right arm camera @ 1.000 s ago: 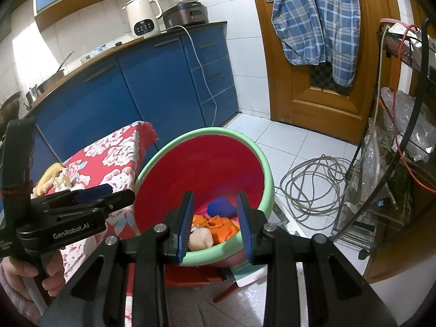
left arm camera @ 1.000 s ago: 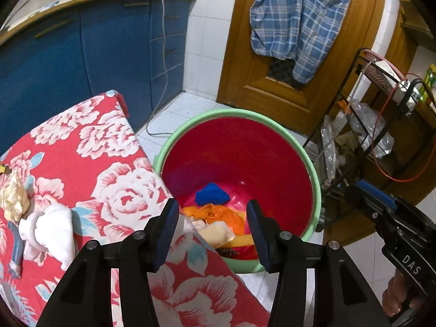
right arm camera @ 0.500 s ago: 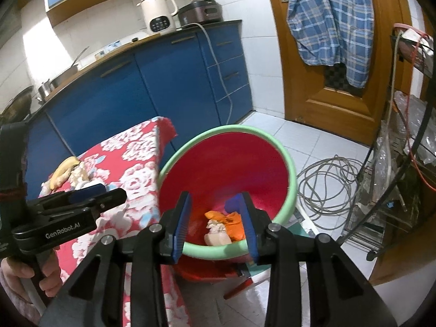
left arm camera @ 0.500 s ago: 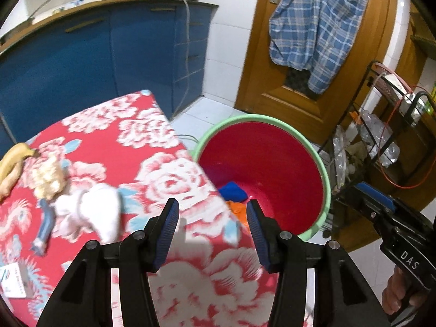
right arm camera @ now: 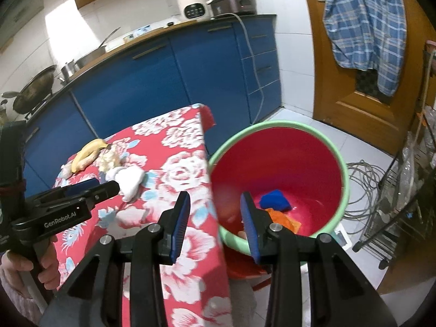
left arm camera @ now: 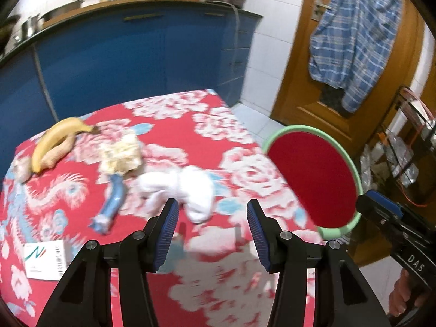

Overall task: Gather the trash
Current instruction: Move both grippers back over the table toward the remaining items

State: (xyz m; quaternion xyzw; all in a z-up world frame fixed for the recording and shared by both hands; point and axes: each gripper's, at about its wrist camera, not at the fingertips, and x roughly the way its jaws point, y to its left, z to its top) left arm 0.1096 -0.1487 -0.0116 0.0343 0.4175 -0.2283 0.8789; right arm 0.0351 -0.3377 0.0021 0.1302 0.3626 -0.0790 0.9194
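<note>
Banana (left arm camera: 53,140), white wad (left arm camera: 188,188), blue wrapper (left arm camera: 111,204) – beside red bin (right arm camera: 286,169).

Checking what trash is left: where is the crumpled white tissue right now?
In the left wrist view the white tissue lies on the floral tablecloth, just beyond the left claw, right of the blue wrapper.

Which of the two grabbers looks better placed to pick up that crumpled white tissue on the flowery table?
Probably the left gripper: the white tissue lies just beyond its open, empty fingers. The right gripper, also empty and opening, points at the table edge beside the red bucket.
</note>
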